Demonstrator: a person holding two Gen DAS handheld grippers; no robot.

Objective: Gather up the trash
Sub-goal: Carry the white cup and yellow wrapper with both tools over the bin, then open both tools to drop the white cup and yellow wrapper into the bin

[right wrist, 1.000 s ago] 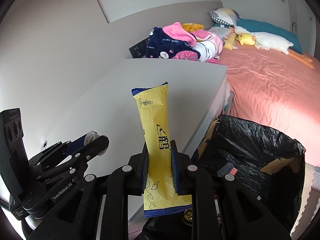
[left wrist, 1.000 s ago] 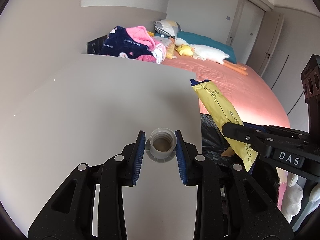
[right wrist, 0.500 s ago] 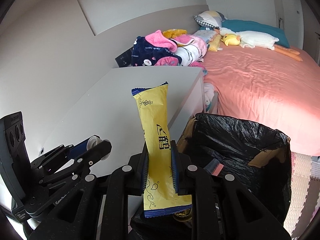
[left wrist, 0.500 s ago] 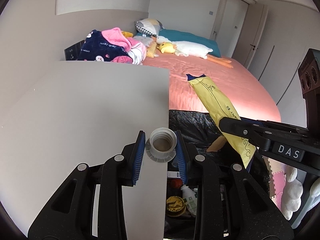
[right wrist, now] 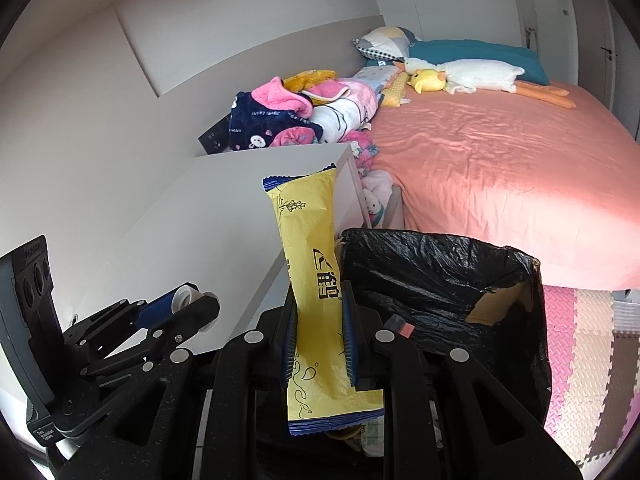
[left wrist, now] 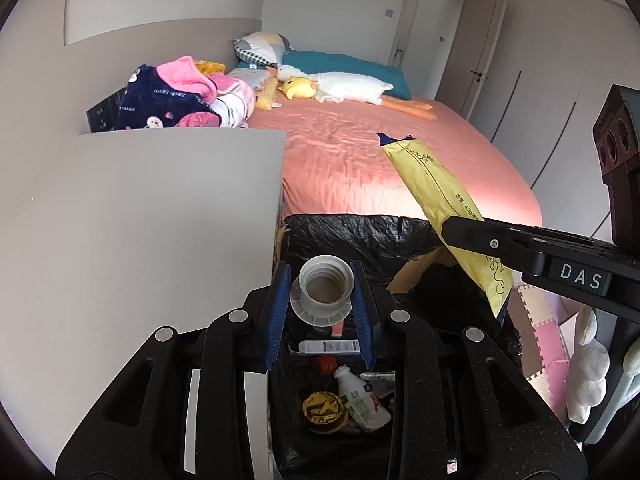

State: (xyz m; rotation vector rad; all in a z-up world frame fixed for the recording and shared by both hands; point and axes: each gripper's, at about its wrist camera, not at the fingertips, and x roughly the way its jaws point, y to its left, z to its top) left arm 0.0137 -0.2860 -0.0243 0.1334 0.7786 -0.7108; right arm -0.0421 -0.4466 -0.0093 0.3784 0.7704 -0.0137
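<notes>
**A:** What does the left wrist view show?

**B:** The left gripper [left wrist: 323, 300] is clenched on a small grey plastic bottle [left wrist: 323, 295], seen mouth-on, with a blue pad pressing each side. It hangs above the near left part of a black-lined trash bin [left wrist: 360, 236], likely so the bottle can drop straight in. Below, inside the bin, lie a white drink bottle [left wrist: 362, 398] and a gold foil lid [left wrist: 323, 408]. The grey cabinet top [left wrist: 140, 220] is to the left; a bed with a coral sheet [left wrist: 360, 160] lies beyond.

**A:** And the right wrist view?

**B:** The right gripper [right wrist: 317, 334] grasps a long yellow snack wrapper [right wrist: 310, 248] near its lower end, so most of it stands upright above the jaws. The fingers point forward and slightly down, at the near left edge of the bin [right wrist: 440, 264]. The left gripper [right wrist: 188, 302] appears at the far left of this view, level, with the bottle's rim [right wrist: 185, 295] just showing between its fingers.

**A:** How far along is it?

**B:** I judge both items are over or beside the bin, not yet let go.
</notes>
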